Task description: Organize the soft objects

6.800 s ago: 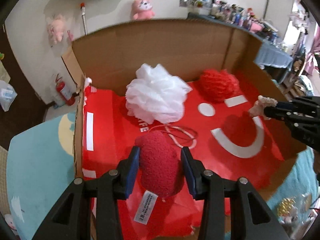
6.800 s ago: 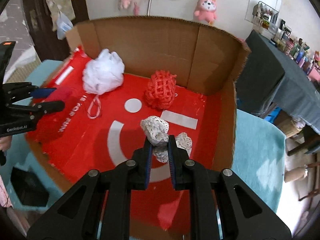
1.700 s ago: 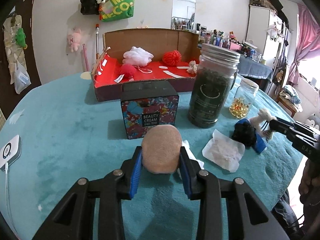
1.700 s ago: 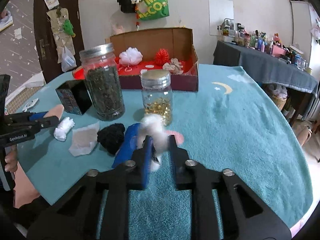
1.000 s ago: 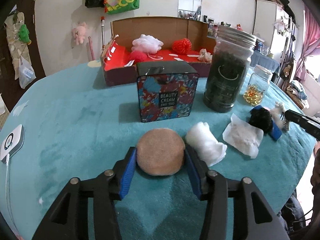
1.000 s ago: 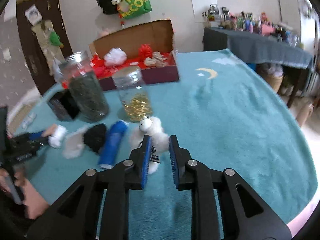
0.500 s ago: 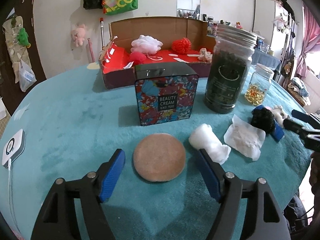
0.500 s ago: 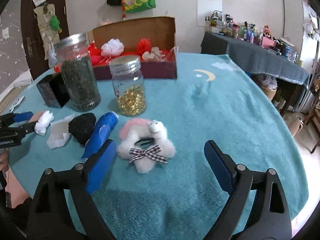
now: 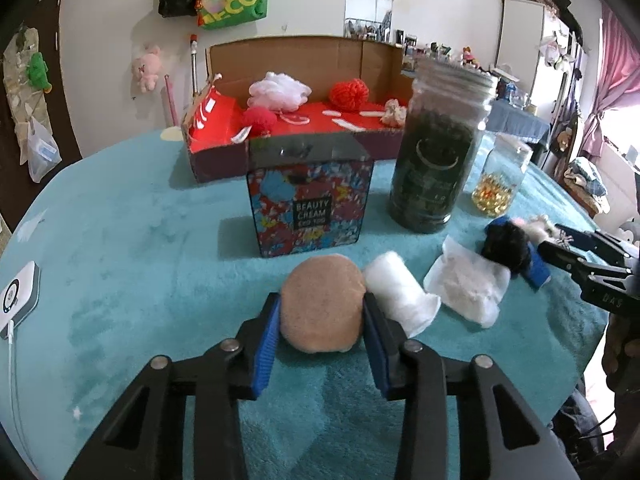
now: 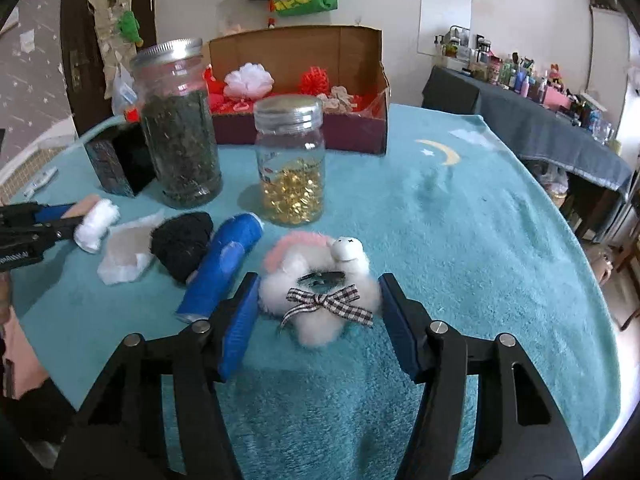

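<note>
My left gripper (image 9: 322,322) is shut on a round tan sponge pad (image 9: 322,306), which it holds on the teal tablecloth. A white cotton roll (image 9: 396,292) lies just right of it. My right gripper (image 10: 318,312) is open, its jaws straddling a fluffy white sheep scrunchie with a checked bow (image 10: 320,284) that lies on the cloth. A black pom (image 10: 182,238), a blue roll (image 10: 224,260) and a white pad (image 10: 124,252) lie left of the scrunchie. The cardboard box (image 9: 216,152) at the back holds red and white soft items.
A beauty cream tin (image 9: 310,204), a tall jar of dark leaves (image 9: 438,152) and a small jar of gold capsules (image 10: 290,168) stand between the grippers and the box. A white device (image 9: 18,296) lies at the left table edge.
My left gripper has closed on the tan pad. My right gripper has narrowed around the sheep scrunchie, with its jaws still apart.
</note>
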Tool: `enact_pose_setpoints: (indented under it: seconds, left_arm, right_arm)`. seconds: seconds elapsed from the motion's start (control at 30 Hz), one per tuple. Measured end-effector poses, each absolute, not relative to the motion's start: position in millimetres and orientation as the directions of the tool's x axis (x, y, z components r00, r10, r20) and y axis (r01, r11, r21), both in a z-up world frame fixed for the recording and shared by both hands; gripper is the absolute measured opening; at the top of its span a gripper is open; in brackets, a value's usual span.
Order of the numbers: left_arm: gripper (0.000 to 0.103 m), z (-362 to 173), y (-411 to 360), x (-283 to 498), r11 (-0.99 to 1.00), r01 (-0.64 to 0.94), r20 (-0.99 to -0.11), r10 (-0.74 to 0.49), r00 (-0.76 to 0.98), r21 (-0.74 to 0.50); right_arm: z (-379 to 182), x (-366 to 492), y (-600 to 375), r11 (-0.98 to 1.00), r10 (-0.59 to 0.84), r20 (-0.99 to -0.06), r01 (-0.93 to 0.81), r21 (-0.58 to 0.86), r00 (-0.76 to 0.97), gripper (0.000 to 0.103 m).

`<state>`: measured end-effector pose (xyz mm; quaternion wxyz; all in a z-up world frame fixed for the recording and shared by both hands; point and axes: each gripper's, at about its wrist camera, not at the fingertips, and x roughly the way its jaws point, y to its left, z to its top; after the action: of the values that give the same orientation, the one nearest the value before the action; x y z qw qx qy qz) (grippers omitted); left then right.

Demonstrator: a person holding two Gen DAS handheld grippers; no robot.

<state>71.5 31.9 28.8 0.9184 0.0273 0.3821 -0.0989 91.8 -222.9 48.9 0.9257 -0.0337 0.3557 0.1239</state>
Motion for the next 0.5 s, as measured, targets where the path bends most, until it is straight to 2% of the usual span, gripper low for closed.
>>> enact_pose_setpoints:
  seconds: [0.27,0.5]
  left_arm:
    - [0.041,42,24,68,0.972,0.232,-0.677,-0.189,0.712,-0.028]
    - [0.041,43,21,68,0.973,0.231,-0.678,-0.186,0.711,-0.024]
  right_arm:
    - [72,85,-217,0.956,0.264,-0.612,-0.287,0.063,0.746,0.058]
    - [71,85,-210,0.948,0.288,-0.613,-0.311,0.072,0.736,0.058]
